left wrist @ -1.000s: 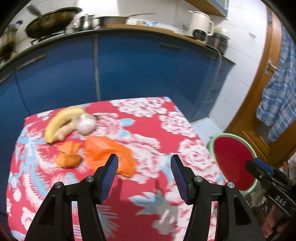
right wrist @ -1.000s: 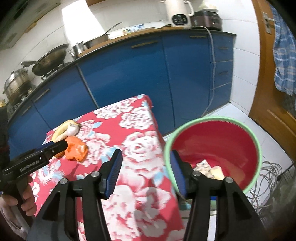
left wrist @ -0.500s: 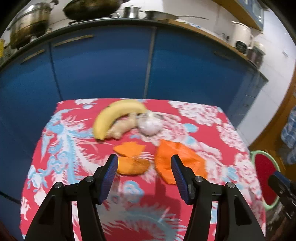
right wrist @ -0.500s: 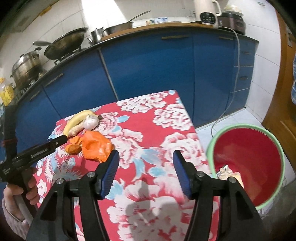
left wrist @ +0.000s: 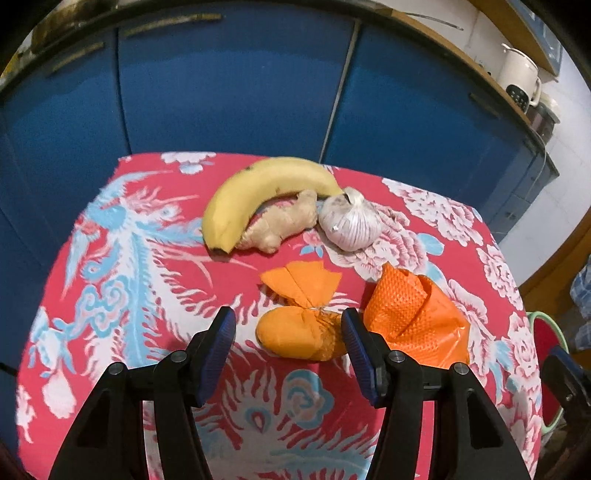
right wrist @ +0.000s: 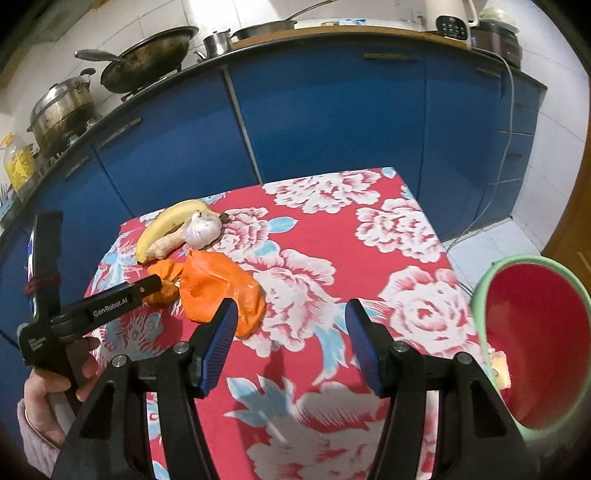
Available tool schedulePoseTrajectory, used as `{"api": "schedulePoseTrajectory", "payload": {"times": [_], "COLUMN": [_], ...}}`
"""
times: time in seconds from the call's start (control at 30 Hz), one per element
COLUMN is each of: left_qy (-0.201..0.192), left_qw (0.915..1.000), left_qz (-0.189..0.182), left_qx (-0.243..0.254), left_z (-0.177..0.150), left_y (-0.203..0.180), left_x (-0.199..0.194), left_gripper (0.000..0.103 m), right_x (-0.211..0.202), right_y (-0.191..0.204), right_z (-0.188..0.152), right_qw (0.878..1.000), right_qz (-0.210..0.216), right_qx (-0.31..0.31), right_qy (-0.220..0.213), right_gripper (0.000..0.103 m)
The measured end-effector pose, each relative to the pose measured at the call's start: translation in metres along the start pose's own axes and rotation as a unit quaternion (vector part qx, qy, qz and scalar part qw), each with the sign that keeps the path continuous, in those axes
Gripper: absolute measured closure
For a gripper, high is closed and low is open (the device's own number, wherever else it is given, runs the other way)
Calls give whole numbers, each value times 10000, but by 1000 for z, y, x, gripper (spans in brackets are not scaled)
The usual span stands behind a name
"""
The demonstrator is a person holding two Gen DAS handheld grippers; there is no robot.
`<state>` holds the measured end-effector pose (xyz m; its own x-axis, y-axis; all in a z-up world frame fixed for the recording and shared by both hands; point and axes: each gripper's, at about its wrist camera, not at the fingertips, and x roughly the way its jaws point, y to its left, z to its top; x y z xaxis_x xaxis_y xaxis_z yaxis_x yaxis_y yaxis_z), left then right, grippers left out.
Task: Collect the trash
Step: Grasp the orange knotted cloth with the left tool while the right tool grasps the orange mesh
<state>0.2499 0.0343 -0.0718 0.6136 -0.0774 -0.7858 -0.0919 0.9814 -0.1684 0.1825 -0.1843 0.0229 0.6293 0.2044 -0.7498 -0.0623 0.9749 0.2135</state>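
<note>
A small orange wrapper (left wrist: 295,325) with a twisted top lies on the red floral tablecloth (left wrist: 122,280). My left gripper (left wrist: 288,339) is open, its fingertips on either side of the wrapper, just short of it. A crumpled orange bag (left wrist: 413,317) lies right of it, also seen in the right wrist view (right wrist: 218,284). My right gripper (right wrist: 290,332) is open and empty above the cloth, right of the orange bag. The red bin with a green rim (right wrist: 535,339) stands off the table's right side, with pale trash at its bottom (right wrist: 498,365).
A banana (left wrist: 258,188), a ginger root (left wrist: 284,221) and a garlic bulb (left wrist: 349,223) lie at the table's far side. Blue cabinets (right wrist: 332,110) stand behind, with a wok (right wrist: 147,55), pots and a kettle (right wrist: 447,18) on the counter.
My left gripper has swung left from the bin side and closed in on the small orange wrapper. My right gripper has turned from the bin toward the table.
</note>
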Motion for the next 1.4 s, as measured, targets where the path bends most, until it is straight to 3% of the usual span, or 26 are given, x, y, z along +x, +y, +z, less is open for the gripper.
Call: {"api": "schedulePoseTrajectory", "payload": {"times": [0.33, 0.4, 0.47, 0.5, 0.67, 0.97, 1.0, 1.1, 1.17, 1.23, 1.4], "left_qy": [-8, -20, -37, -41, -116, -86, -93, -111, -127, -142, -138], "left_qw": [9997, 9995, 9990, 9986, 9978, 9976, 9976, 9976, 9975, 9973, 9967], "left_qz": [-250, -312, -429, -507, -621, -687, -687, -685, -702, -722, -794], "left_qx": [10, 94, 148, 176, 177, -30, -24, -2, 5, 6, -53], "left_z": [-4, -5, -5, -6, -6, -6, -6, -6, -6, -6, -6], "left_y": [1, -1, -3, -5, -4, 3, 2, 2, 2, 2, 5], "left_x": [9, 8, 7, 6, 2, 3, 2, 2, 1, 1, 2], "left_gripper": [39, 45, 62, 64, 73, 75, 75, 75, 76, 76, 76], "right_x": [36, 41, 48, 51, 64, 82, 84, 86, 86, 84, 71], "right_y": [15, 18, 21, 22, 26, 36, 37, 38, 39, 40, 39], "right_z": [4, 4, 3, 3, 3, -1, -1, -1, -1, -2, -3], "right_qw": [9997, 9996, 9995, 9995, 9992, 9987, 9987, 9980, 9976, 9976, 9980], "right_qz": [160, 195, 207, 214, 256, 257, 259, 391, 447, 453, 497], "right_qx": [-22, -44, -83, -92, -94, -193, -200, -201, -235, -251, -238], "right_qy": [169, 190, 217, 232, 293, 388, 398, 446, 467, 452, 295], "right_gripper": [38, 38, 38, 38, 38, 39, 41, 60, 79, 89, 98]}}
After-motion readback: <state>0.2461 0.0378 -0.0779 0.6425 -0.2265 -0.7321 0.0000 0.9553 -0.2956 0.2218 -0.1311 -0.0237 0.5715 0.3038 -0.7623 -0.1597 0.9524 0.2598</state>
